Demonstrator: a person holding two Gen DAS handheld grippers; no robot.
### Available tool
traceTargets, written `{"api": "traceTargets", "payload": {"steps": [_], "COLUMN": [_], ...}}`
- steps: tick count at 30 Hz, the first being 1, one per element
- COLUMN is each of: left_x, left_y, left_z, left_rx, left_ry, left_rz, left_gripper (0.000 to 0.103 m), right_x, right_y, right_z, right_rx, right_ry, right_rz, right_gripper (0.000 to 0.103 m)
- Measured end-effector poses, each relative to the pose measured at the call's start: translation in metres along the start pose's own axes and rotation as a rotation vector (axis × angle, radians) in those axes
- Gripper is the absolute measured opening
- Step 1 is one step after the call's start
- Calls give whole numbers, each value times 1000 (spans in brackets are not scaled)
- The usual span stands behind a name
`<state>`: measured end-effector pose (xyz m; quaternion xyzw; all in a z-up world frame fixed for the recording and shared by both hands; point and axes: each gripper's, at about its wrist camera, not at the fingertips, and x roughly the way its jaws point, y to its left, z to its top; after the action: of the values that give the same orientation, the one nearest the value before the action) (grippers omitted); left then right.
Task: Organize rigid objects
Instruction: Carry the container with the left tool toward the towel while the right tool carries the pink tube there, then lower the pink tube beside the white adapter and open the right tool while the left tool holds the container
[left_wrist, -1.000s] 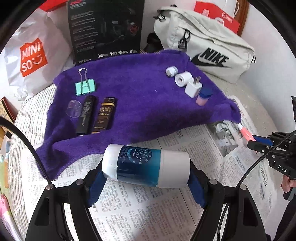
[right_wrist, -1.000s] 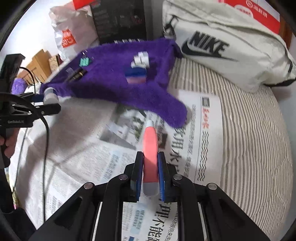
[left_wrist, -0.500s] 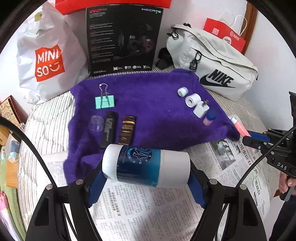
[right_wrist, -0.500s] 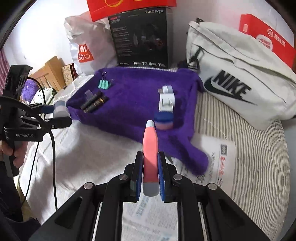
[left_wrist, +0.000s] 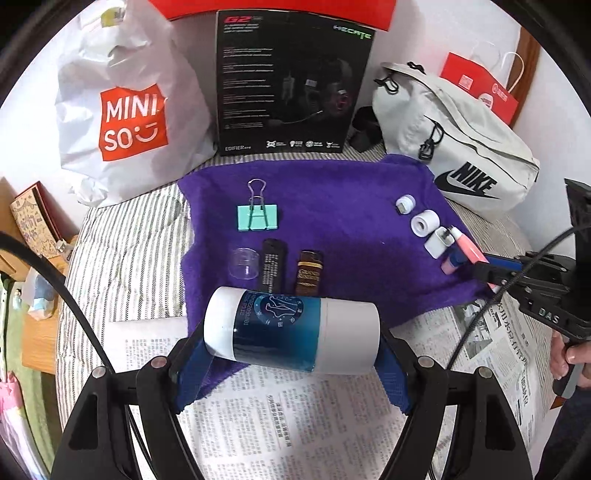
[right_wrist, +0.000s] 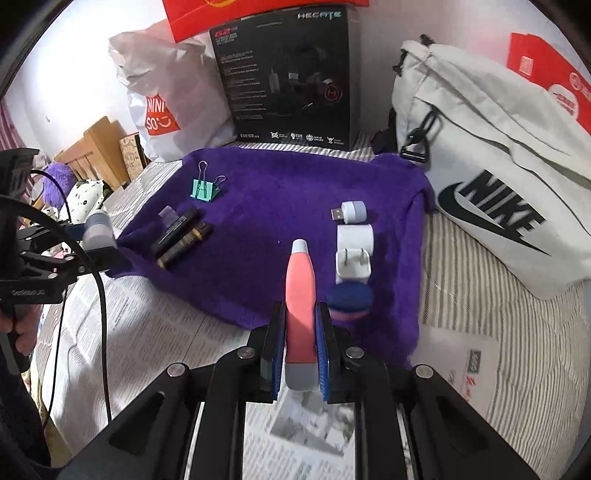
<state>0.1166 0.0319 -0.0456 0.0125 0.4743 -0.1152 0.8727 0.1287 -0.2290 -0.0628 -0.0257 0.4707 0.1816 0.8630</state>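
Note:
My left gripper (left_wrist: 291, 347) is shut on a white and blue cylinder bottle (left_wrist: 291, 334), held above the near edge of a purple towel (left_wrist: 332, 206). My right gripper (right_wrist: 301, 332) is shut on a pink tube (right_wrist: 300, 291), held over the towel's near right part (right_wrist: 280, 199). On the towel lie a green binder clip (left_wrist: 257, 217), a clear cap (left_wrist: 243, 263), two dark tubes (left_wrist: 274, 269), a white USB plug (right_wrist: 352, 211), a white roll (right_wrist: 354, 236), a white charger (right_wrist: 352, 266) and a small blue-lidded pink jar (right_wrist: 349, 300).
Newspaper (left_wrist: 314, 424) covers the striped mattress (right_wrist: 517, 350) in front of the towel. A white Miniso bag (left_wrist: 125, 114), a black headset box (left_wrist: 291, 85), a grey Nike bag (left_wrist: 454, 144) and a red paper bag (left_wrist: 476, 88) stand behind the towel.
Both grippers have risen and pulled back with their loads, so the towel now sits further away. The right gripper with the pink tube moved forward over the towel, beside the jar.

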Motion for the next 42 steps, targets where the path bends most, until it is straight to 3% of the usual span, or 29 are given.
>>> {"api": "traceTargets", "payload": {"steps": [11,20,35,39,42], "left_x": [14,26,33,33,34], "left_y": [14,20,22,21,19], "left_z": [7,14,17,17,17], "left_rx": [-21,-16,-4,-1,3], "left_ry": [24,39,53,59,62], "left_rz": [-4,-22,-29,-31,-32], "left_gripper": [77,77,77,77,77], "right_x": [51,80,87,87,84], "right_y": [5,9,18,21,21], "right_z": [29,32,31,30,30], "right_rx": [-45,-70,-128,-142,-143], "right_ry": [68,119,128,129,130], "right_rz": [-35,-76,-98,-86,-89], "right_gripper": [15,15,16,26,27]}}
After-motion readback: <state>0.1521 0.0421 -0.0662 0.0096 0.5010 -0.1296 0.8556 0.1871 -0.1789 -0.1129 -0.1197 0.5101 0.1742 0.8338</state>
